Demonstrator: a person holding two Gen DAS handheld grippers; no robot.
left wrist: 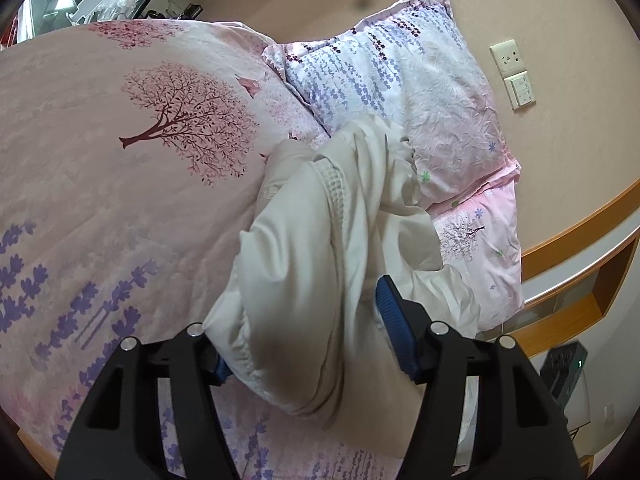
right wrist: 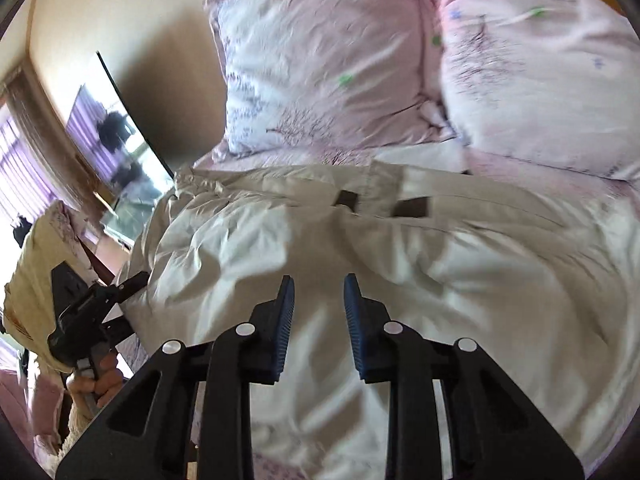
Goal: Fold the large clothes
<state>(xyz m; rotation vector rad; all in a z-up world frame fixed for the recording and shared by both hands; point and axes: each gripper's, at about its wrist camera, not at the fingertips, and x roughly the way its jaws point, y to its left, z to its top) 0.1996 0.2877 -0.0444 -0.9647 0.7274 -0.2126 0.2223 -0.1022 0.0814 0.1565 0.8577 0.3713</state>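
Note:
A large cream garment (left wrist: pixel 304 240) lies bunched on the pink flowered bed cover (left wrist: pixel 100 180). My left gripper (left wrist: pixel 304 320) is open, and a thick fold of the garment lies between its jaws and drapes over the left finger; the right blue pad (left wrist: pixel 394 320) shows bare. In the blurred right wrist view the same garment (right wrist: pixel 400 264) spreads across the bed, with two dark patches (right wrist: pixel 412 208) near its far edge. My right gripper (right wrist: pixel 319 280) hovers above it, its jaws a narrow gap apart with nothing between them. The left gripper (right wrist: pixel 120 304), held by a hand (right wrist: pixel 96 388), is at the garment's left end.
Two flowered pillows (left wrist: pixel 400 72) (right wrist: pixel 540 80) lean against the wall at the head of the bed. A wall socket (left wrist: pixel 508 58) and switch (left wrist: pixel 522 90) sit above a wooden bedside shelf (left wrist: pixel 580 280). A glossy dark panel (right wrist: pixel 116 132) stands at the left.

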